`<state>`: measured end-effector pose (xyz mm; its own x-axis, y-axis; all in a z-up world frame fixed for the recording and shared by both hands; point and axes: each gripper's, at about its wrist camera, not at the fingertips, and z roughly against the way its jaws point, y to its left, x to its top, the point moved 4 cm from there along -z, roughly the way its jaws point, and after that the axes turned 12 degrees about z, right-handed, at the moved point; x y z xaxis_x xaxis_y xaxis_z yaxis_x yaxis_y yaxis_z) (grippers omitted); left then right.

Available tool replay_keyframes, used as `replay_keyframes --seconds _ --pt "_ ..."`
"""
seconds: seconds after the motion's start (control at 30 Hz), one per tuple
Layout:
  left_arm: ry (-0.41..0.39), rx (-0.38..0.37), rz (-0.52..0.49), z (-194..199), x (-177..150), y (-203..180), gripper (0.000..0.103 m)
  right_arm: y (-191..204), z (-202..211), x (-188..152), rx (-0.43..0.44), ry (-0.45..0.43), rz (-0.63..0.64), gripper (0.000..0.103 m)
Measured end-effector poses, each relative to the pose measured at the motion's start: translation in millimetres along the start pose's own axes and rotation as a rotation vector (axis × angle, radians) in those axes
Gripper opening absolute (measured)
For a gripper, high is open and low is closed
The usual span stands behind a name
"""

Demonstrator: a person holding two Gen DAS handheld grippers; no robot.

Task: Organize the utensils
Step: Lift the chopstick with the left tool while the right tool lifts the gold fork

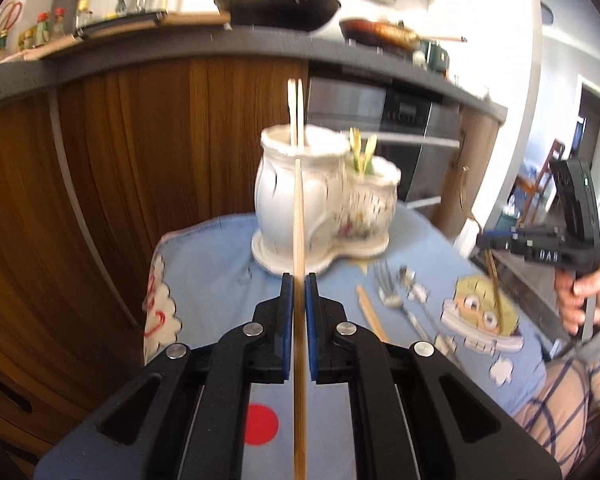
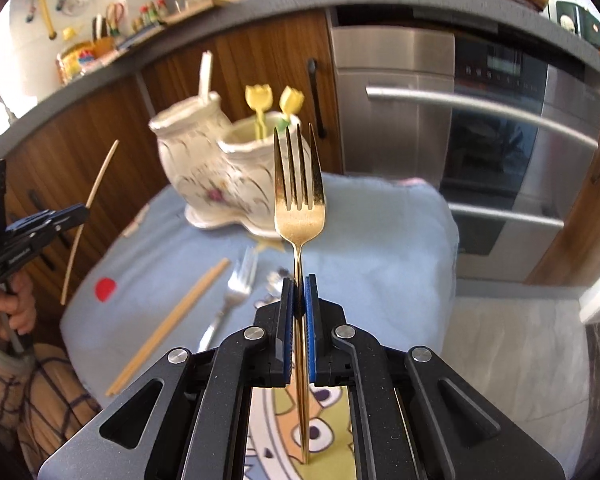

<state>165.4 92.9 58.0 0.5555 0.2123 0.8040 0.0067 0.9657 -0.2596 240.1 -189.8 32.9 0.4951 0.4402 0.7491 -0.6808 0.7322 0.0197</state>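
Left gripper (image 1: 299, 280): clamped on one bamboo chopstick (image 1: 299, 216), long axis running straight ahead, tip toward 12 o'clock. Right gripper (image 2: 299, 282): clamped on a gold fork (image 2: 299, 200) by its handle, tines up toward 12 o'clock. Beyond, on the cloth-covered desk (image 1: 220, 264): a two-pot ceramic holder (image 1: 300, 196), at 12 o'clock of the left gripper, 11 o'clock of the right; the left is judged better aligned.

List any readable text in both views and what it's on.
"DAB" (last letter unsure): right gripper body, left wrist view.
Oven display: too blurred.
Red marks on the cloth: not legible.
Embossed marks on both gripper bodies: unreadable.
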Motion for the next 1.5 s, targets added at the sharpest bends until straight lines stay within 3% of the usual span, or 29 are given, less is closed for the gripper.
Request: replay_keyframes --seconds 0.47,1.0,1.5 --pt "-0.162 -0.083 0.066 2.9 43.0 -17.6 0.006 15.3 24.4 38.1 -0.026 -0.169 0.029 0.006" --pt "-0.308 -0.173 0.168 -13.0 112.1 -9.4 0.006 20.3 54.4 134.2 0.004 -0.463 0.042 0.006" --pt "-0.471 -0.164 0.164 -26.5 163.0 -21.8 0.006 8.1 31.4 165.3 -0.011 -0.509 0.015 0.006"
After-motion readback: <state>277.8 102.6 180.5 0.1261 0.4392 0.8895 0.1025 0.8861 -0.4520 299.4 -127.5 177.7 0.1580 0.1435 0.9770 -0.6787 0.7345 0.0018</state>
